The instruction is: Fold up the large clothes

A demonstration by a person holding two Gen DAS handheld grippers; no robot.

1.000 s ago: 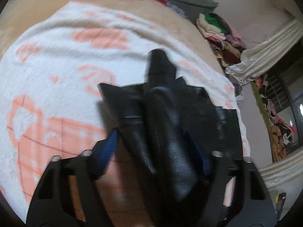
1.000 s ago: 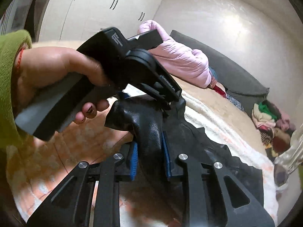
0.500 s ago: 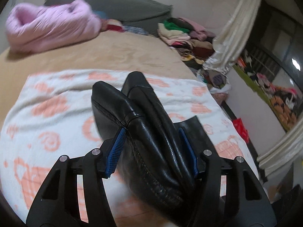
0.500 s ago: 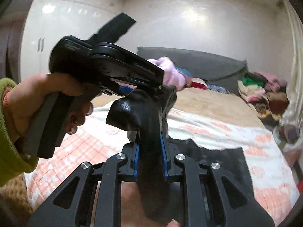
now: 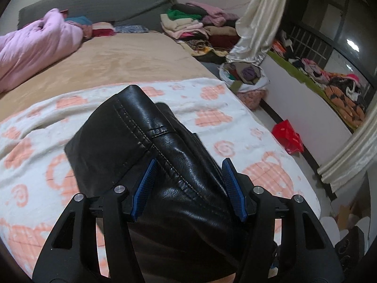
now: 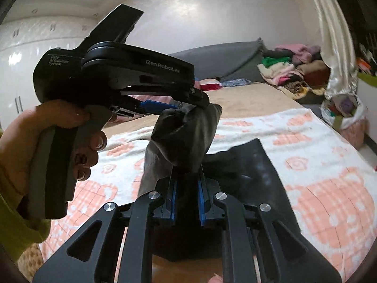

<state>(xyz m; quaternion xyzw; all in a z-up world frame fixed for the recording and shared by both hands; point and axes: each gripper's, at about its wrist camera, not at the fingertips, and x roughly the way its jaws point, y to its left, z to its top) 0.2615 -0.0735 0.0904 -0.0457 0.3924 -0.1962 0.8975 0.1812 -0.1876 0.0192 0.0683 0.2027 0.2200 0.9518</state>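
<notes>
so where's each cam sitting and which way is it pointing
Left wrist: on the left gripper, looking along its fingers at the black leather garment it clamps, over the patterned blanket; only its own fingers show.
Right wrist: on the right gripper, also clamping the garment, facing the wall; the person's left hand holding the left gripper shows.
Shared: garment, blanket, clothes pile, cream curtain.

We see a bed (image 5: 122, 54) with a grey headboard (image 5: 99, 2), a white wall (image 6: 212, 14), pale cupboards (image 6: 26, 54), cream curtains (image 5: 261, 23), clothes piled (image 5: 200, 30) beside the bed, and a barred window (image 5: 313, 47).
</notes>
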